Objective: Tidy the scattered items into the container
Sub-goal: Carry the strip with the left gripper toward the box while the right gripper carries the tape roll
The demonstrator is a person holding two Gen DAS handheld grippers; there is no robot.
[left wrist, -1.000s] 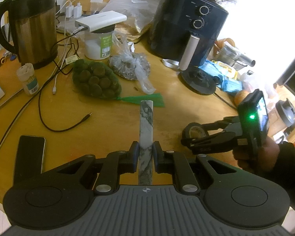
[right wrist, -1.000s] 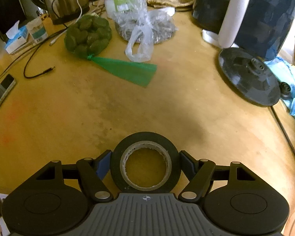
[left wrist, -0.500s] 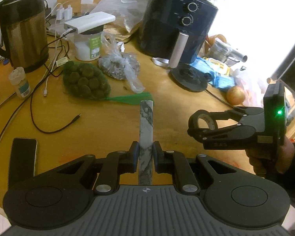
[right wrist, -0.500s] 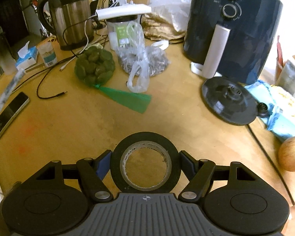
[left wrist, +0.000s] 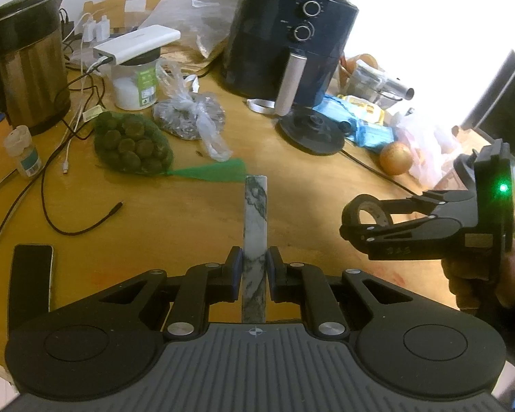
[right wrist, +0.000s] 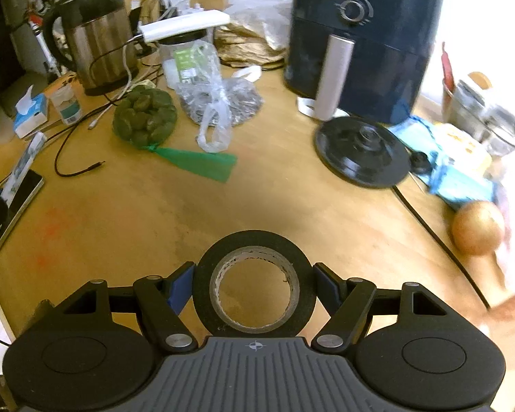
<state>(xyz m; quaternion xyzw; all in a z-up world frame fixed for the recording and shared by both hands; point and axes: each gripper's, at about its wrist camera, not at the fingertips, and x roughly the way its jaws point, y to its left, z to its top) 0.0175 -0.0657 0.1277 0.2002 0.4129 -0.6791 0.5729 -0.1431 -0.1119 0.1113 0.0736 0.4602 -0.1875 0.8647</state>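
A: Status. Left gripper pinches a marbled stick low down, most of its length poking out forward toward 12 o'clock. Right gripper is clamped across the outer rim of a black tape roll, hole facing the camera. Both are held off the table.

B: Container?

A: Not in either view. Can't tell where it sits, so both loads have to travel blind from here.

B: Risks on the left?

A: Long lever arm. The stick is gripped near one end, so a bump or fast swing likely pivots it between the pads. The green net bag at 11 o'clock and the black cable at 9 o'clock lie in its sweep if the hand dips.

B: Right side?

A: Round rim, two small contact patches. I'd guess the roll can rotate or squirt out if the squeeze eases. If dropped, it probably rolls; the table edge is close at 6 o'clock.

B: Collision between hands?

A: Possible. In the left view the right gripper hangs at 3 o'clock, near the stick tip. Converging on one container, the stick could clip the roll.

B: Other clutter?

A: Phone at 8 o'clock, onion at 3 o'clock, kettle base at 1 o'clock. Stay high.
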